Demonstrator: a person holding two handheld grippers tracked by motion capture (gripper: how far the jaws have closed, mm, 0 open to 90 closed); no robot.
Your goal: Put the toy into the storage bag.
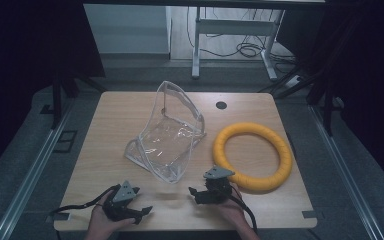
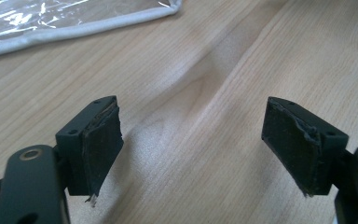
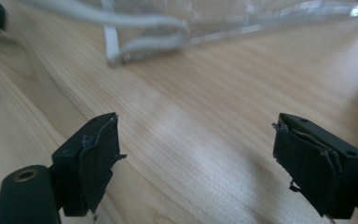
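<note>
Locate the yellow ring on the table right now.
In the high view, the yellow ring lies flat on the table's right half, right of the clear plastic bag and just beyond the right tool.

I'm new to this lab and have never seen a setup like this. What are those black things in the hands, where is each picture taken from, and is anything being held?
No robot here: a person holds a two-jaw tool in each hand. The high view looks down on a wooden table; the left gripper and the right gripper sit near its front edge. The other two pictures come from a camera on each tool, looking along its black jaws. In the left gripper view and the right gripper view the jaws stand wide apart with bare wood between them, so nothing is held. On the table stand a clear plastic bag with pale trim, partly upright, and to its right lies a yellow ring, flat.
</note>
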